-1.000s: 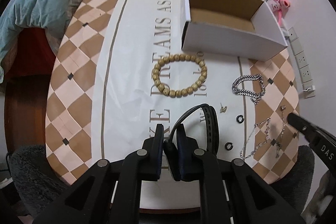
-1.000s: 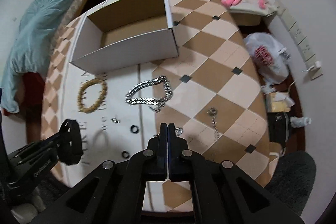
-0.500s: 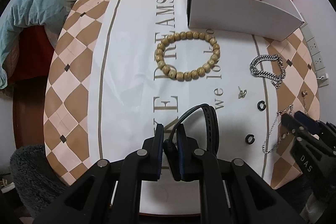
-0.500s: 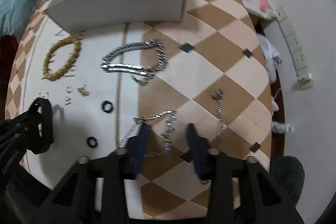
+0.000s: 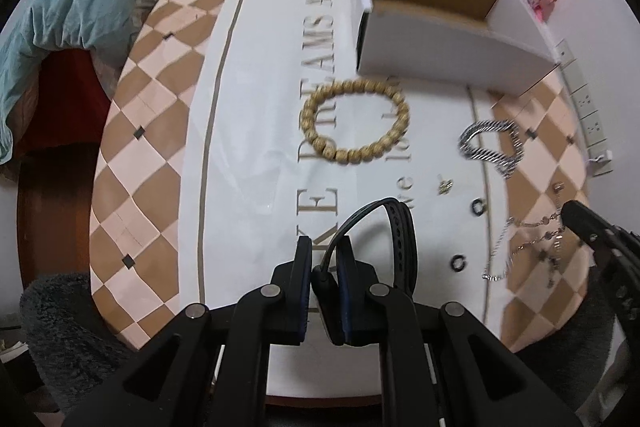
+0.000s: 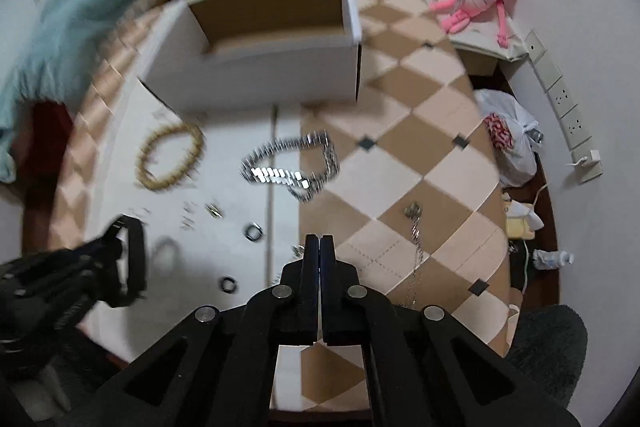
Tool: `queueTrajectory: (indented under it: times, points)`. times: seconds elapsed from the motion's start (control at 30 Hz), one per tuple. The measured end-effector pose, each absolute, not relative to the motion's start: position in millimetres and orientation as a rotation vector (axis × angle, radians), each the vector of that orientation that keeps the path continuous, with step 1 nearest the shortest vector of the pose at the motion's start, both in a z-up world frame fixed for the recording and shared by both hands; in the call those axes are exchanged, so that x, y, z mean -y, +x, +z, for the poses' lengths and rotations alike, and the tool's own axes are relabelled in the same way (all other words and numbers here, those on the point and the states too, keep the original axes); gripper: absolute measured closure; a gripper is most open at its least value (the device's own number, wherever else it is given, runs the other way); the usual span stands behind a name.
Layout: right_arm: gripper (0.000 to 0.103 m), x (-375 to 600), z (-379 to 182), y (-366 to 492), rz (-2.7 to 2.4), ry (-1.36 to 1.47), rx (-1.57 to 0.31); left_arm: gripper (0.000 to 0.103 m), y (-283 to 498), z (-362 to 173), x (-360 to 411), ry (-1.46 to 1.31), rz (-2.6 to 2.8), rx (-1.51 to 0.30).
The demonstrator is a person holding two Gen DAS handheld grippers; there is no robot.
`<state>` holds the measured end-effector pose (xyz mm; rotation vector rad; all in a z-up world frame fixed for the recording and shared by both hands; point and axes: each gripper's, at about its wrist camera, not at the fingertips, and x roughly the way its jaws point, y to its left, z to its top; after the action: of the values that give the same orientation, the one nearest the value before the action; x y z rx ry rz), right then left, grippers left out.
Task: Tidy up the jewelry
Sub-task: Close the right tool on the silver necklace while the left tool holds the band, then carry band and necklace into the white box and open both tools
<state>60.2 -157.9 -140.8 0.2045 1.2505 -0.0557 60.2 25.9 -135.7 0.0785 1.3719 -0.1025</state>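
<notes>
Right gripper [image 6: 320, 247] now closed again, white box [image 6: 256, 67] interior bare cardboard

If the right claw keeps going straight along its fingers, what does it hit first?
Probably the thin chain on the tablecloth just beyond the right claw, whose jaws are shut. Further along that line lies the silver bracelet, then the box. Height above the cloth is unclear.
</notes>
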Motion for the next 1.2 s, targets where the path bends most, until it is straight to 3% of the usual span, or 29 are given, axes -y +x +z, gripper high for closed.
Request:
queueTrajectory:
  times: [0.53, 0.73, 1.1, 1.17, 1.2]
  points:
    - [0.103, 172, -13, 140, 0.070, 0.203, -1.026, 0.094, 126, -42, 12, -0.007, -0.227, -1.211]
    - [0.103, 177, -22, 202, 0.100, 0.188, -1.064, 0.093, 182, -41, 28, 0.015, -0.264, -1.215]
    - [0.102, 188, -100, 275, 0.152, 0.230, -1.275, 0.090, 252, -92, 42, -0.006, -0.273, -1.345]
    - [0.102, 188, -110, 281, 0.169, 0.229, -1.308, 0.079, 258, -97, 40, -0.018, -0.266, -1.346]
    - [0.102, 189, -114, 284, 0.171, 0.229, -1.320, 0.060, 260, -99, 38, -0.029, -0.258, -1.347]
